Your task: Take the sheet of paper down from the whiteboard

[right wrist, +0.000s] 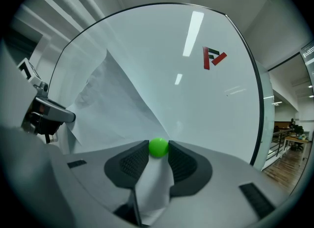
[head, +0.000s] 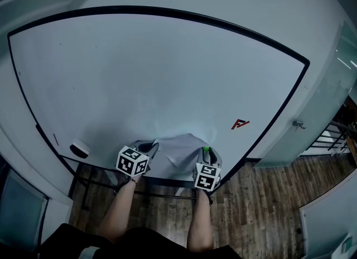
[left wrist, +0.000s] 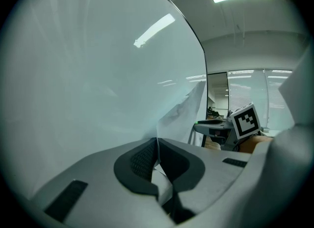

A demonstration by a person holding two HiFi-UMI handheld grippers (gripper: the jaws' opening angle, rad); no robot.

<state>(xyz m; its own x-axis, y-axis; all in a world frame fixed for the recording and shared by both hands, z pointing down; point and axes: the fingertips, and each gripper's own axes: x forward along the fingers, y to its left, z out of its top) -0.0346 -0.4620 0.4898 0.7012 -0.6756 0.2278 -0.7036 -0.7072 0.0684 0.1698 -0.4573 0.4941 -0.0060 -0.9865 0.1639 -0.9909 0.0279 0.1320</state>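
Observation:
A white sheet of paper (head: 179,149) hangs crumpled against the lower edge of the whiteboard (head: 139,73). My left gripper (head: 151,147) is shut on the sheet's left edge; in the left gripper view the paper (left wrist: 189,111) runs out from between the closed jaws (left wrist: 157,142). My right gripper (head: 207,152) is shut on a round green magnet (right wrist: 158,146) at the sheet's right corner, right against the board. A flap of the paper (right wrist: 113,104) also lies between the right gripper's (right wrist: 158,148) jaws, below the magnet.
A red logo (head: 240,123) is printed on the board to the right of the paper. A white eraser (head: 80,149) sits on the board's lower left edge. Below is a wood floor (head: 262,207), with a glass partition (head: 312,124) at the right.

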